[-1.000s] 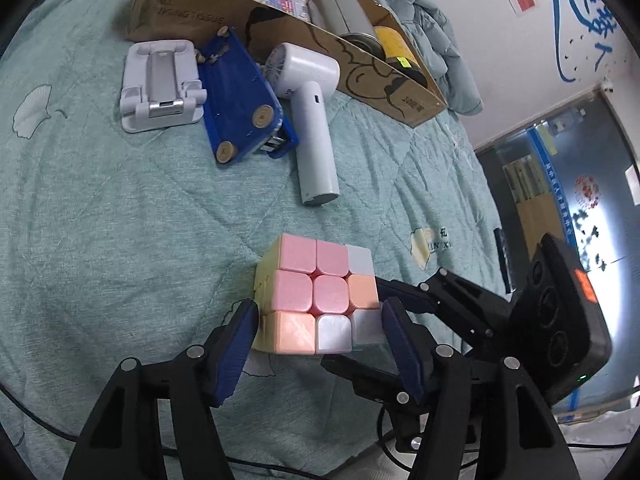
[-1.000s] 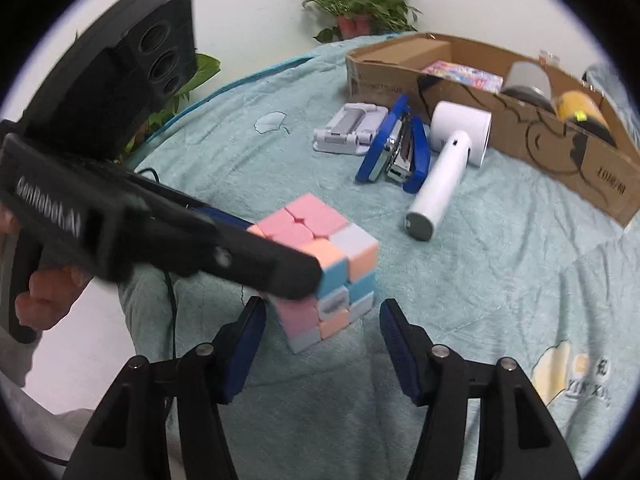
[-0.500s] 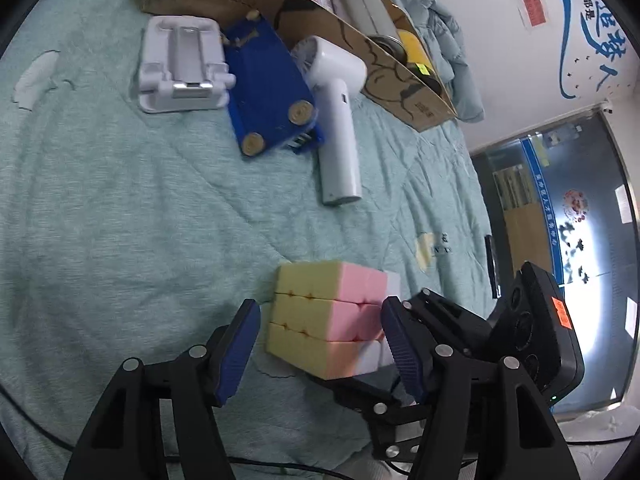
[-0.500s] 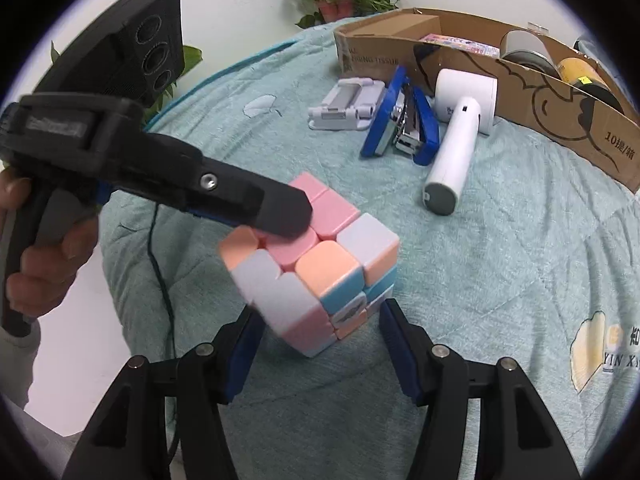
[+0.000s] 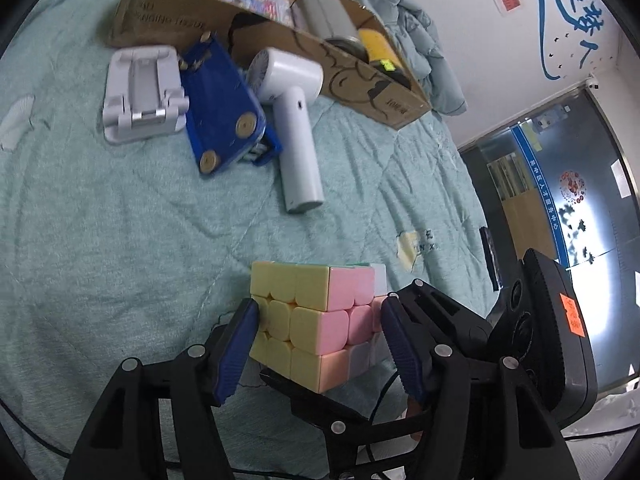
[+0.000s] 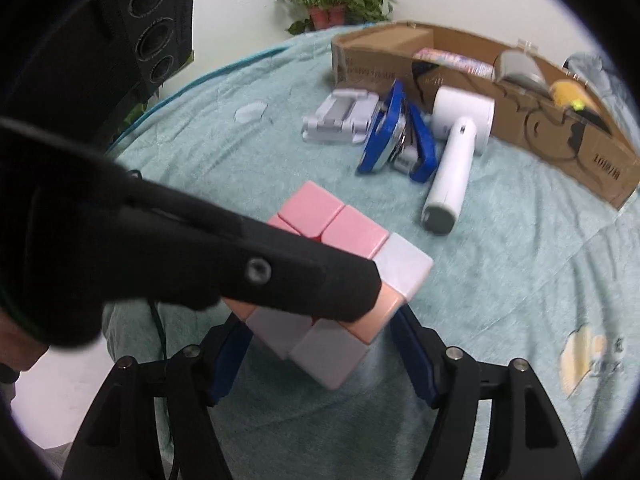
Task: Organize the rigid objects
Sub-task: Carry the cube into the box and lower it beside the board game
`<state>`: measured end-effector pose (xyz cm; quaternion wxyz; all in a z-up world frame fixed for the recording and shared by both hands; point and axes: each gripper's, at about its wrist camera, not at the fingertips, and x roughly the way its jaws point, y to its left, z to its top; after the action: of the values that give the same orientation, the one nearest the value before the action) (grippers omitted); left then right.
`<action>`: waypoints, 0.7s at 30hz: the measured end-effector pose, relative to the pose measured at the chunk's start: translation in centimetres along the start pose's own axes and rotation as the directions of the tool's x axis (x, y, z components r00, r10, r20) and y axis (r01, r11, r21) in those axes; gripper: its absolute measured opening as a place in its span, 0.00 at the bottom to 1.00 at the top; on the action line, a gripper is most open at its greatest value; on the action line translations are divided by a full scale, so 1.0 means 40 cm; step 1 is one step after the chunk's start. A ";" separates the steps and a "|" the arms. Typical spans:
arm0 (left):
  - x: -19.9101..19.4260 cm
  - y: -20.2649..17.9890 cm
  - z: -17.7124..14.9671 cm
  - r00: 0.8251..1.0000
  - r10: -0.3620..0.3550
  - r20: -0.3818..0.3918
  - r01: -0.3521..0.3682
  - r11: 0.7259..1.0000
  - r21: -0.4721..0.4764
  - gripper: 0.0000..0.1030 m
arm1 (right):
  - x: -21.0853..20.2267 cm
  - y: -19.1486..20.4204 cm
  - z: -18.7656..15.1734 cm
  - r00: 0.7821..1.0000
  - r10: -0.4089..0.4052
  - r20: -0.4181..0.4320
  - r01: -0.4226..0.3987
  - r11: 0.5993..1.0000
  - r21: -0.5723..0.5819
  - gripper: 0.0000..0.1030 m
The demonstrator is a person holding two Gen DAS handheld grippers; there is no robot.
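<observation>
The pastel cube (image 5: 316,324) hangs over the quilt (image 5: 100,240), clenched between the left gripper (image 5: 320,344) pads. The right gripper (image 6: 324,352) reaches in beneath it — jaws just been opening, the cube between them, though whether its pads press I can't tell. Looks like a hand-over, so the cube never drops. Up at twelve o'clock: one phone stand (image 5: 140,96), one blue stapler (image 5: 224,108), one white fan (image 5: 292,120) — lined up beside one cardboard box (image 5: 168,20).

Cube's (image 6: 344,280) near side behind the left tongs' (image 6: 320,292) black arm.
</observation>
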<state>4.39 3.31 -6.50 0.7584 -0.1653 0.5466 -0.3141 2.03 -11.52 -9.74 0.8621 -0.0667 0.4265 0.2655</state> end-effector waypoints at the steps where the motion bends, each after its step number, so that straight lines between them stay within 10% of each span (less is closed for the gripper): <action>1: -0.010 -0.007 0.006 1.000 0.001 0.011 -0.001 1.000 0.008 0.59 | -0.007 0.001 0.007 1.000 -0.002 0.024 0.002 1.000 -0.002 0.67; 21: -0.188 -0.143 0.263 0.976 -0.048 0.212 0.017 0.989 0.144 0.59 | -0.103 -0.032 0.268 0.964 -0.138 0.227 0.155 0.986 -0.061 0.67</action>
<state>10.99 2.98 6.02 0.8178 -0.1530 0.4348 -0.3447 8.16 -10.58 0.01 0.9182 -0.1018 0.3108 0.2232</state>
